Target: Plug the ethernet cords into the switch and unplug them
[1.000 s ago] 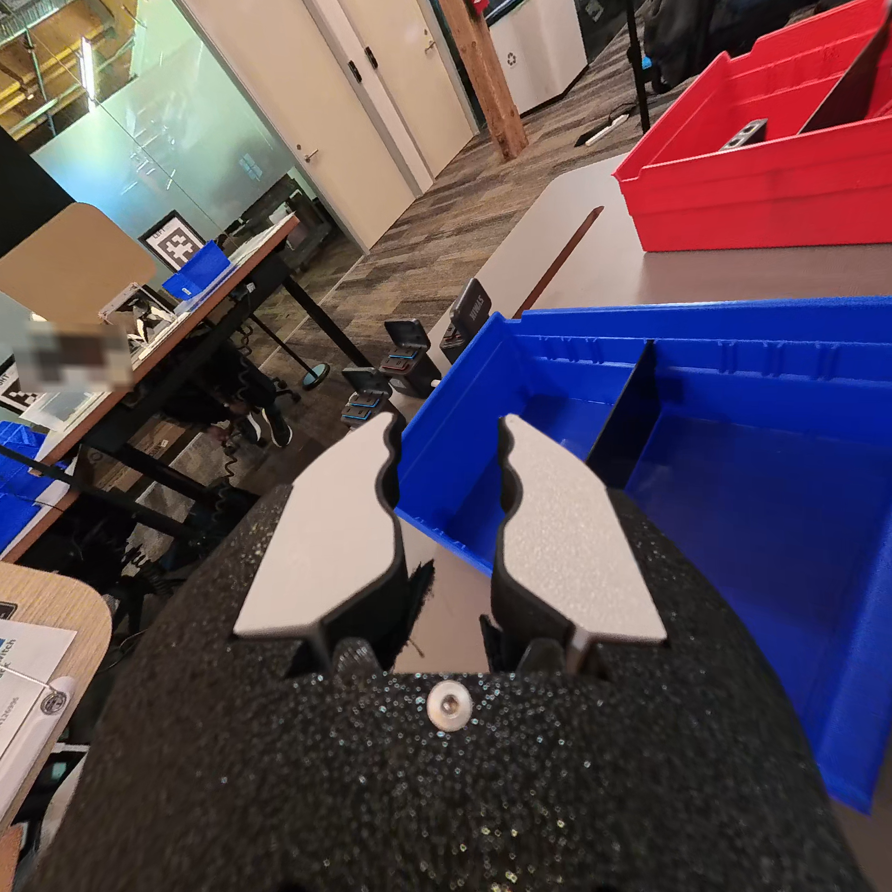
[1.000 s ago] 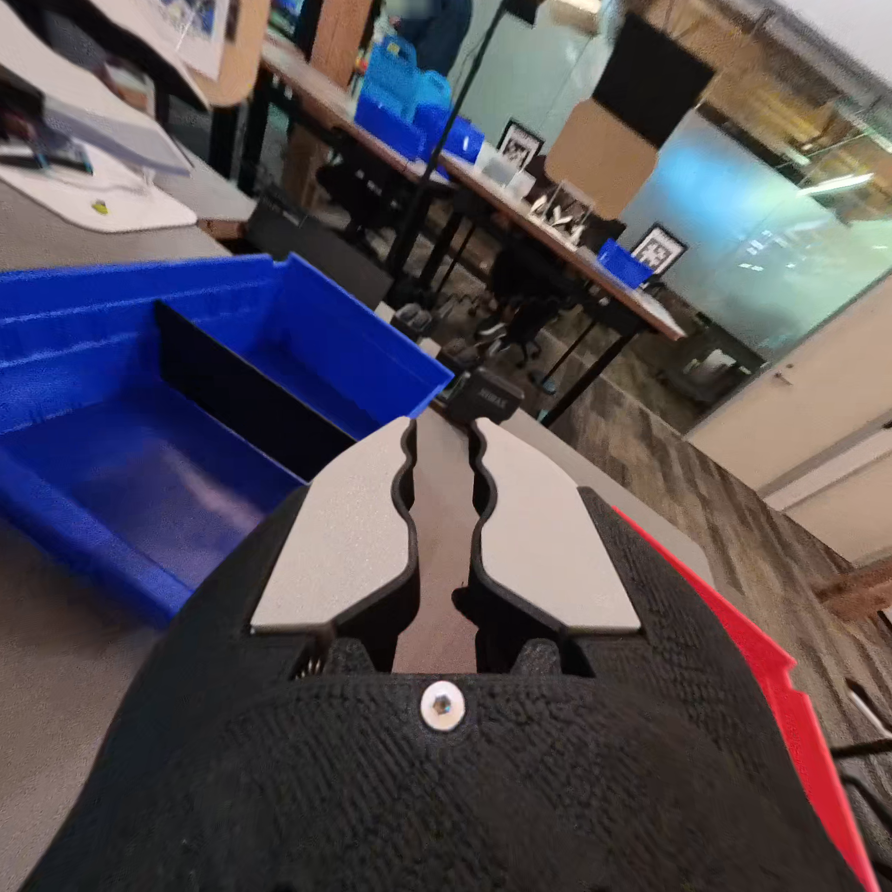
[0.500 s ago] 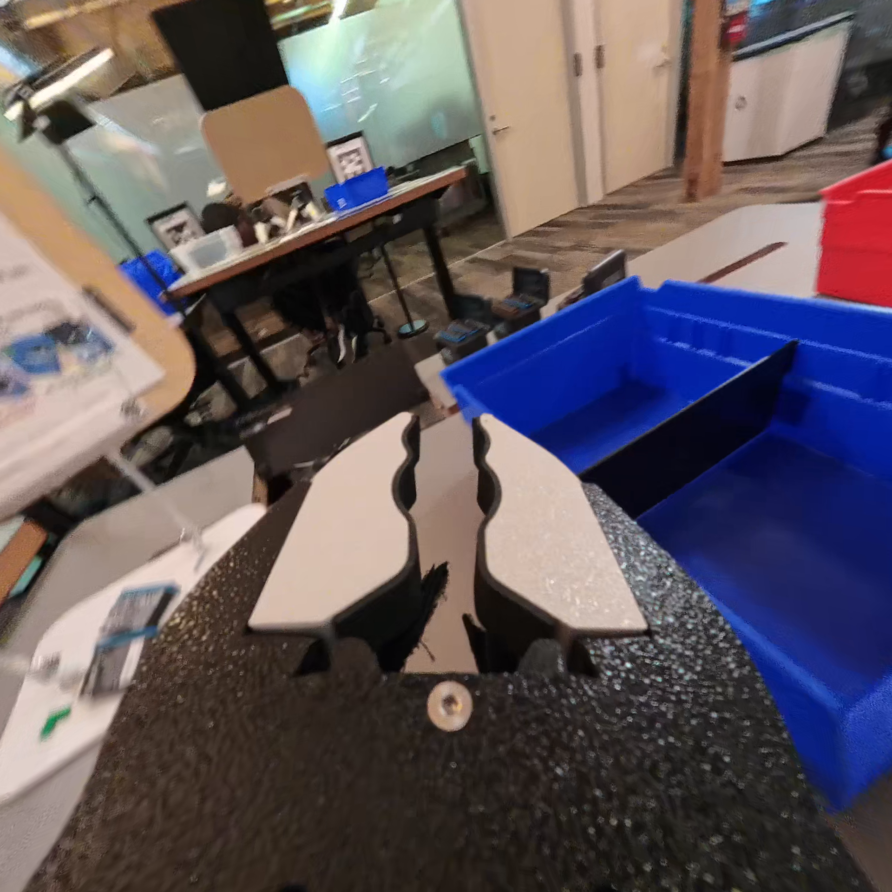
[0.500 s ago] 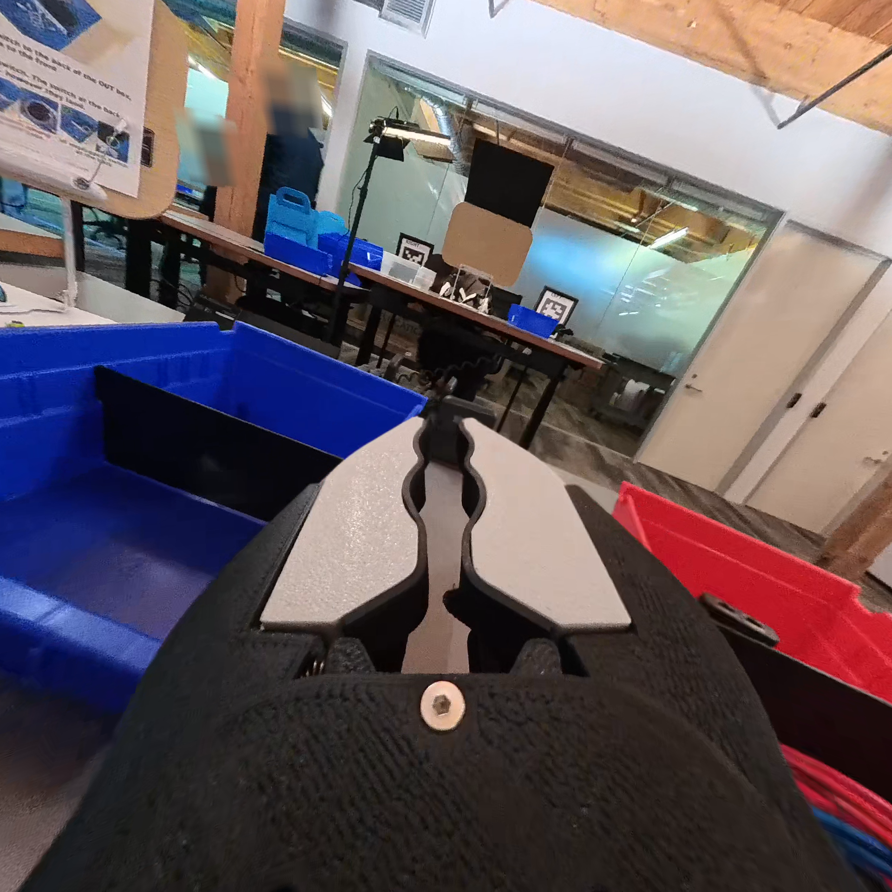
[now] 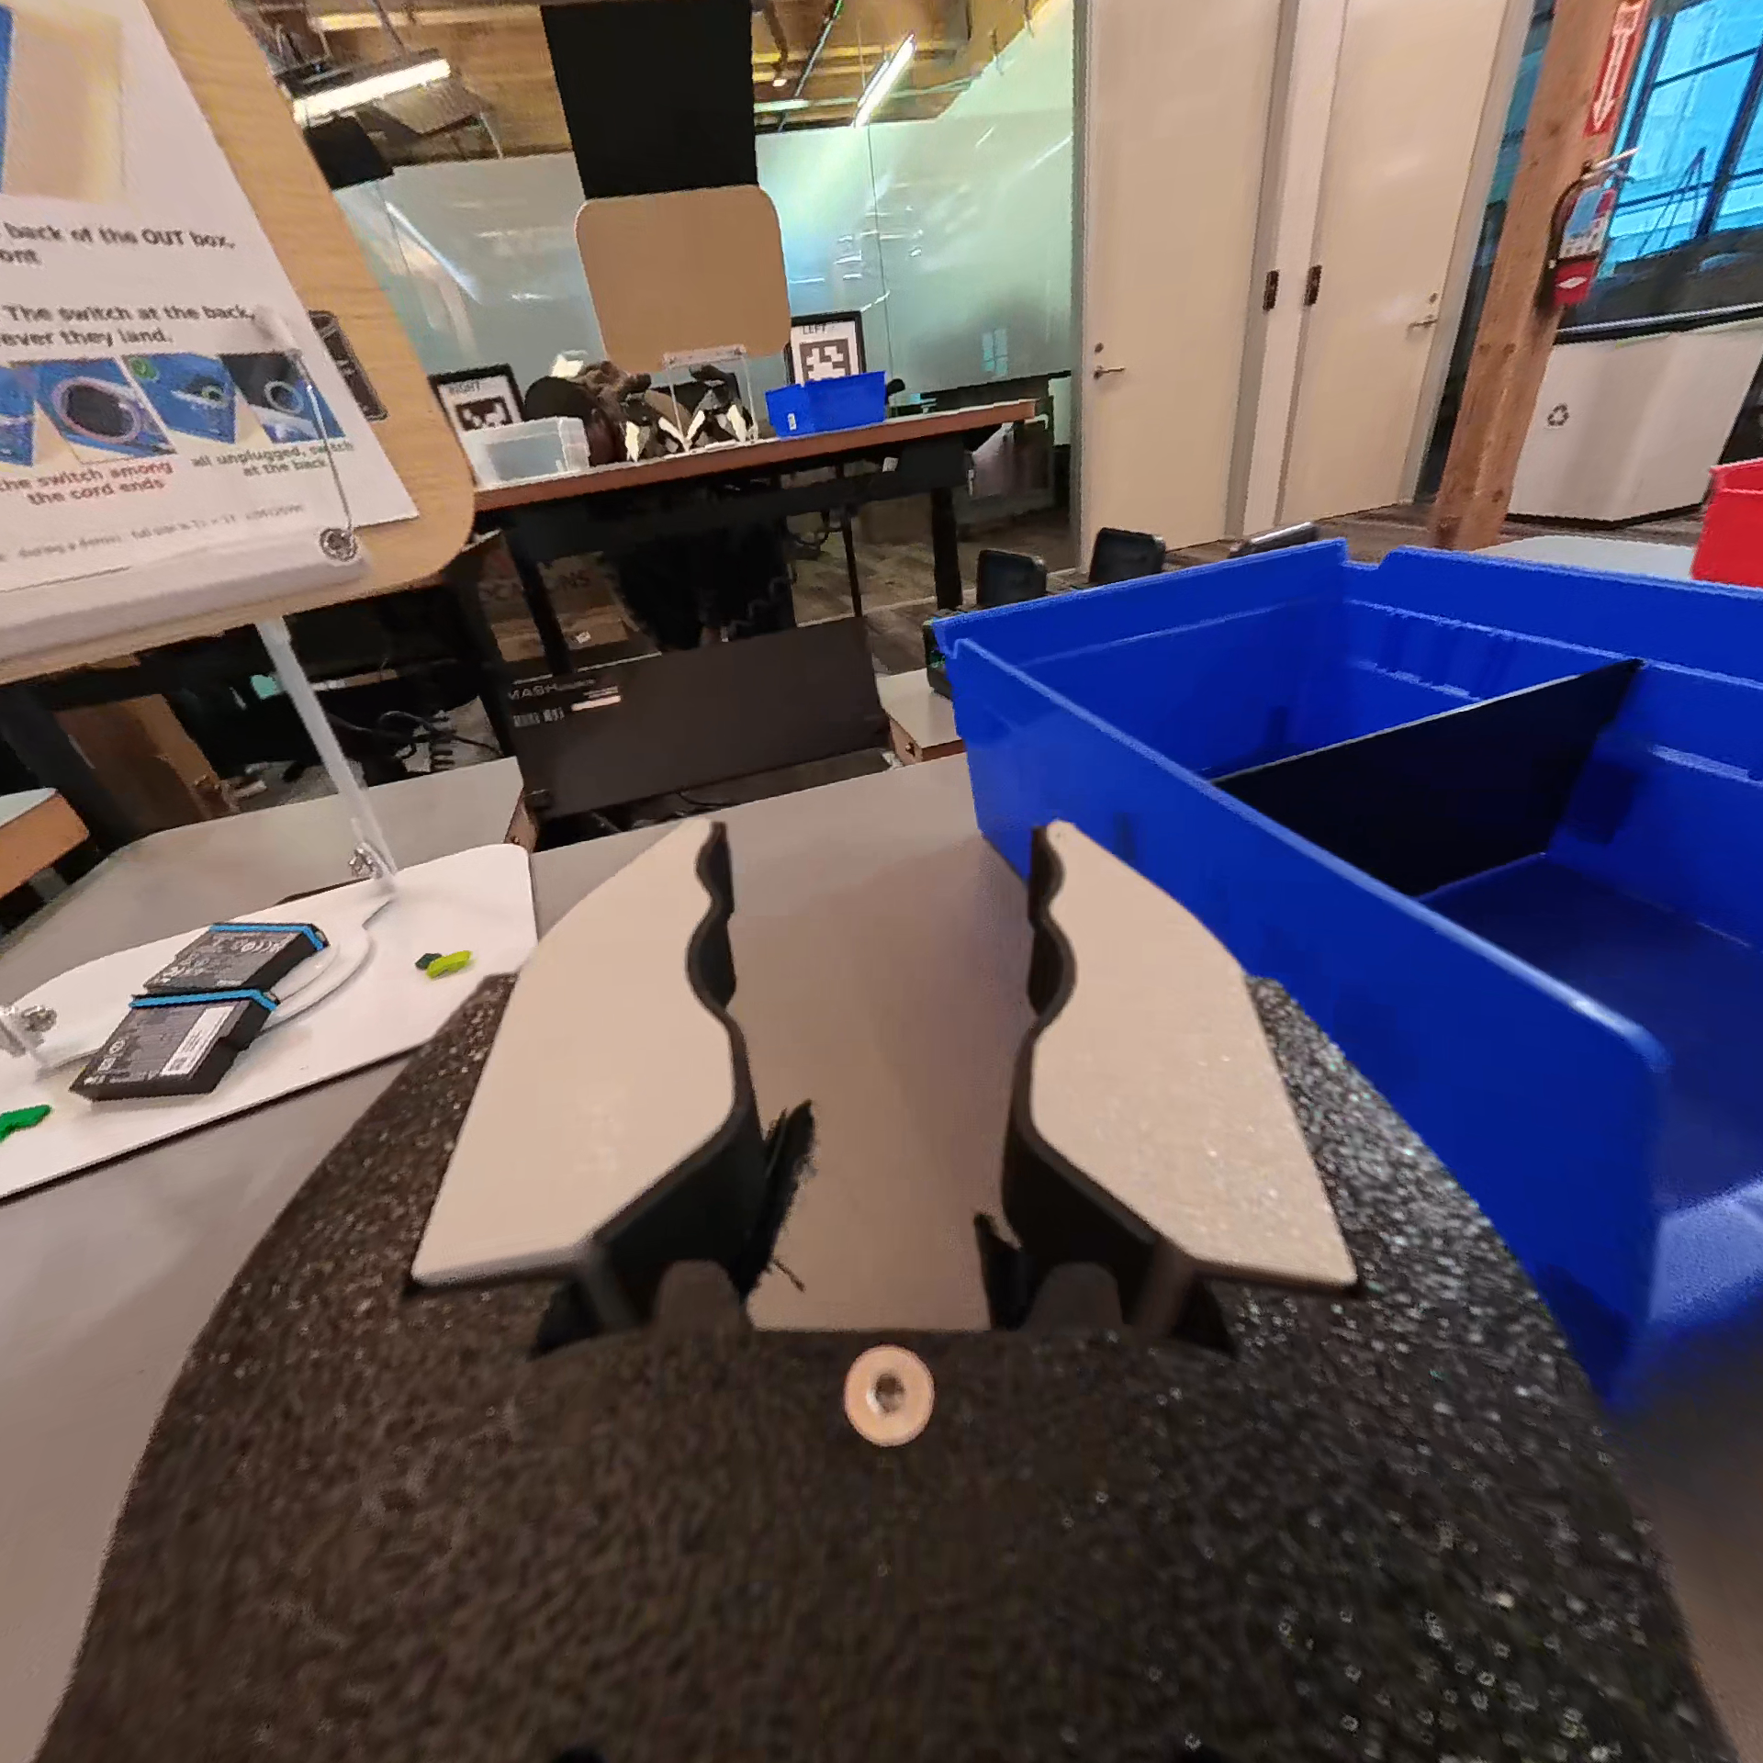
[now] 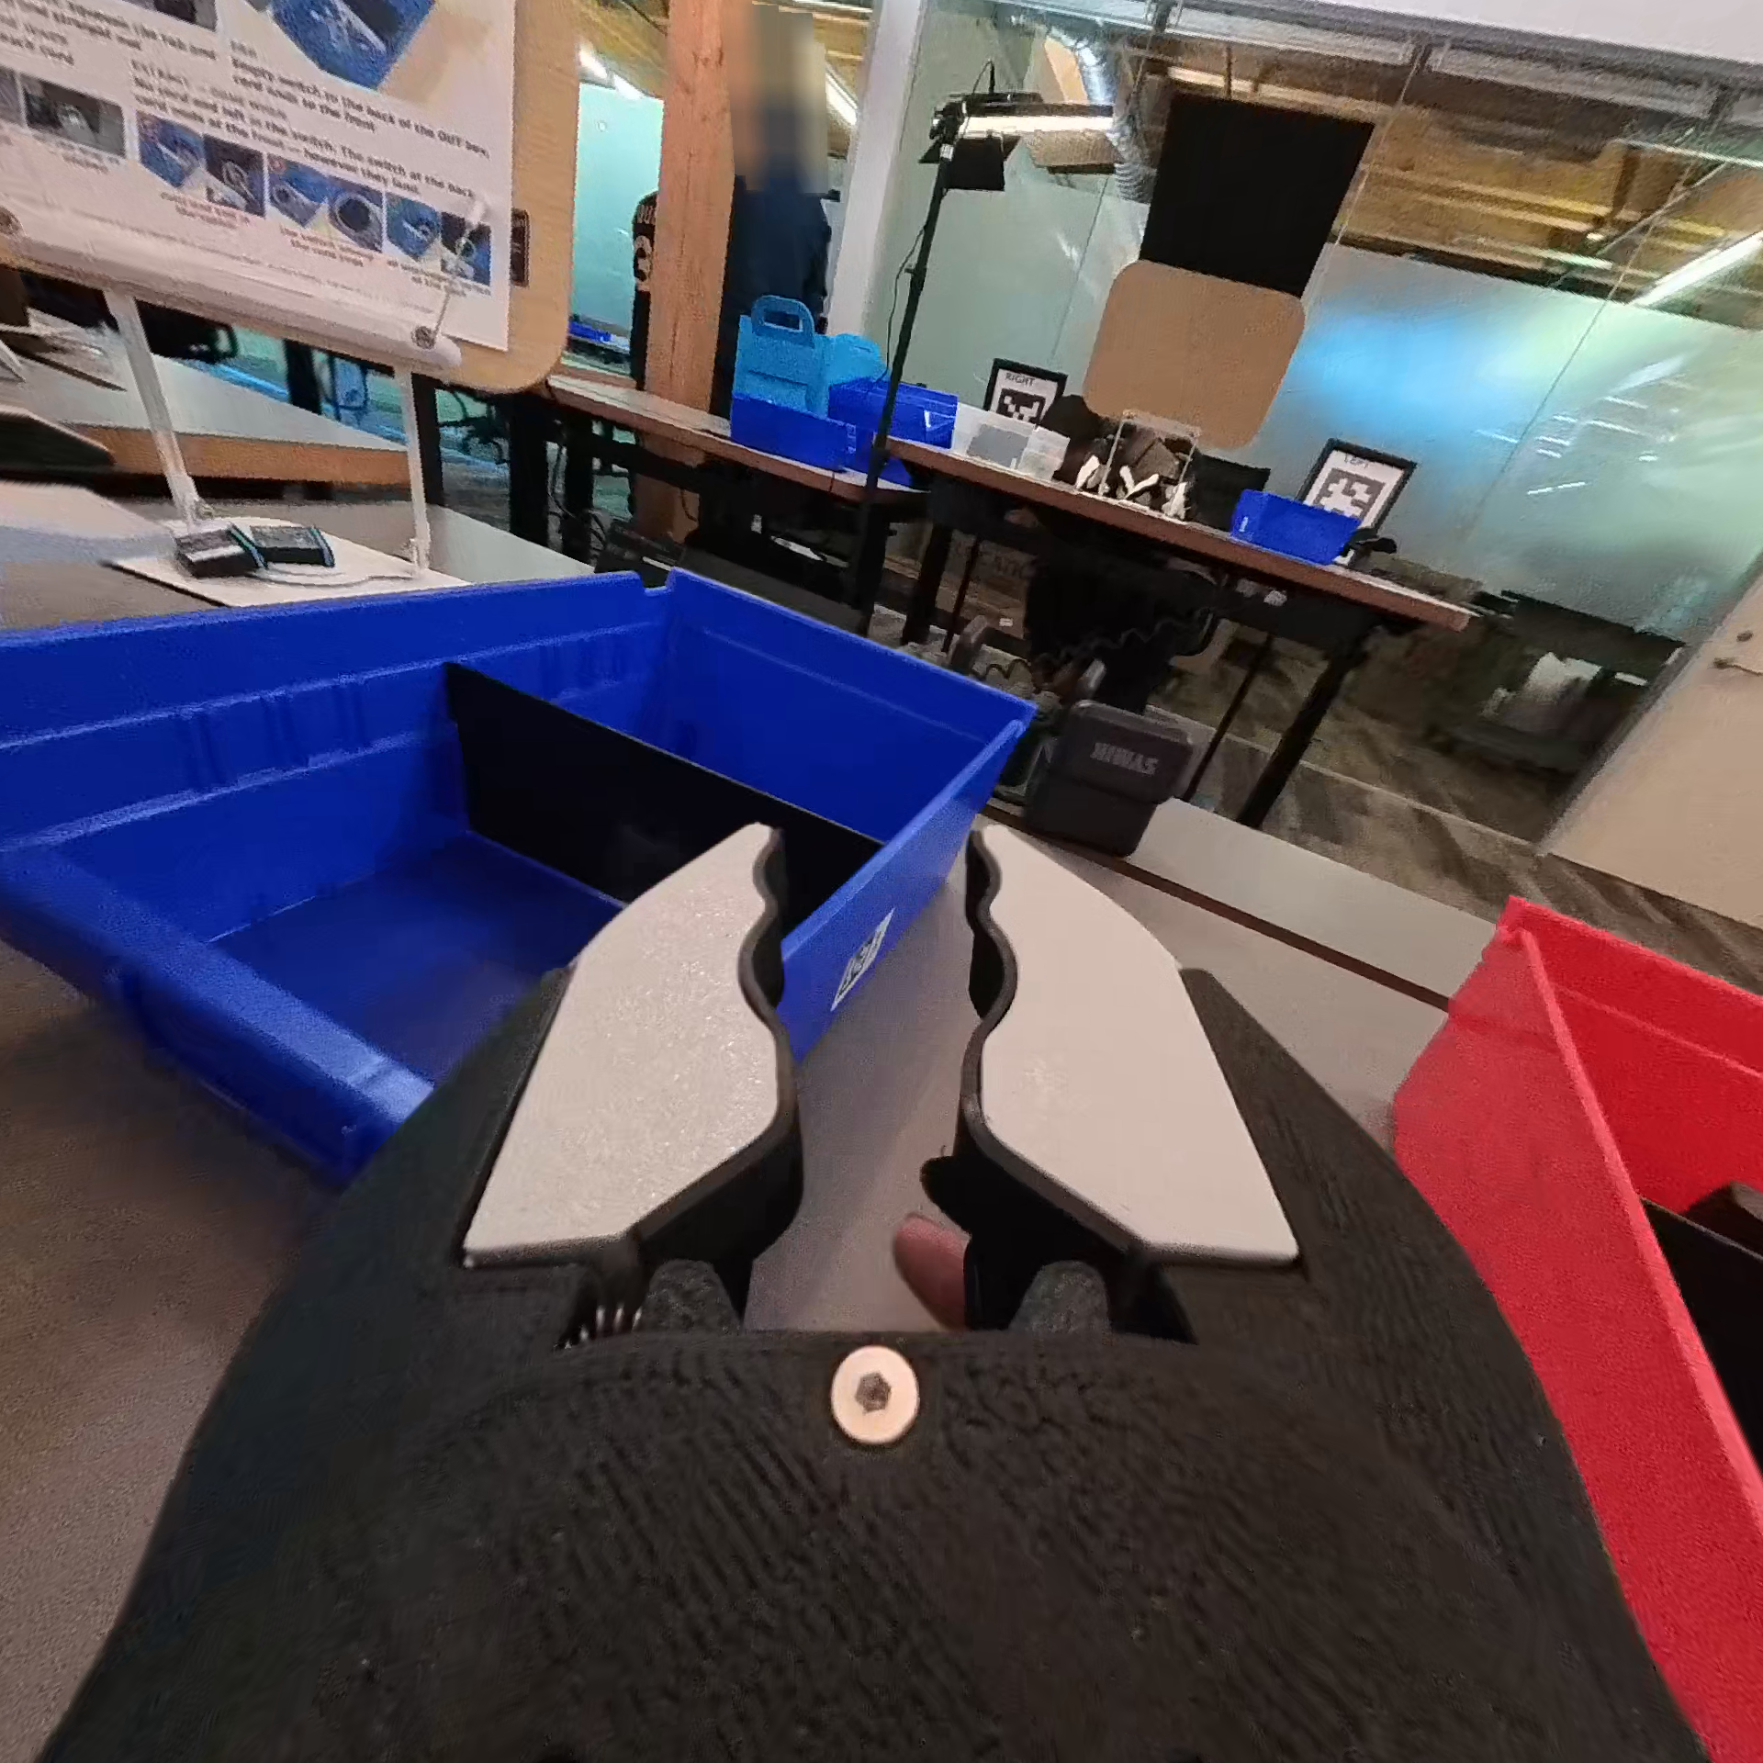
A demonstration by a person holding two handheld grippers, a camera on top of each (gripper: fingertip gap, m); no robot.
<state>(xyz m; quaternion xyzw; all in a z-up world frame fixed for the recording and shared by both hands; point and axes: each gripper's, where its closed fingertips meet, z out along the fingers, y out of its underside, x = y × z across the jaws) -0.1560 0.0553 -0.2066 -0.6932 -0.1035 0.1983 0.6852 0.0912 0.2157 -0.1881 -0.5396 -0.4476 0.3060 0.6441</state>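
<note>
My left gripper (image 5: pixel 882 844) is open and empty, held above the grey table (image 5: pixel 859 954) just left of a blue bin (image 5: pixel 1145 811). The bin has a black divider (image 5: pixel 1431 763) and both its compartments look empty. My right gripper (image 6: pixel 873 854) is open and empty, over the table between the same blue bin (image 6: pixel 859 792) on its left and a red bin (image 6: pixel 1526 1145) on its right. A fingertip shows at the base of the right gripper's jaws. The red bin's edge (image 5: pixel 1731 520) shows far right in the left wrist view.
A white mat (image 5: pixel 334 1030) with two black battery packs (image 5: pixel 172 1040) and small green pieces lies left of the left gripper. An instruction board on a stand (image 5: pixel 191 334) rises above it. A dark charger case (image 6: pixel 1111 773) sits at the table's far edge. A person stands in the background.
Both grippers have opened wider. The left view has swung left, bringing the mat and board into sight. The right view has levelled, and the red bin now shows at its right.
</note>
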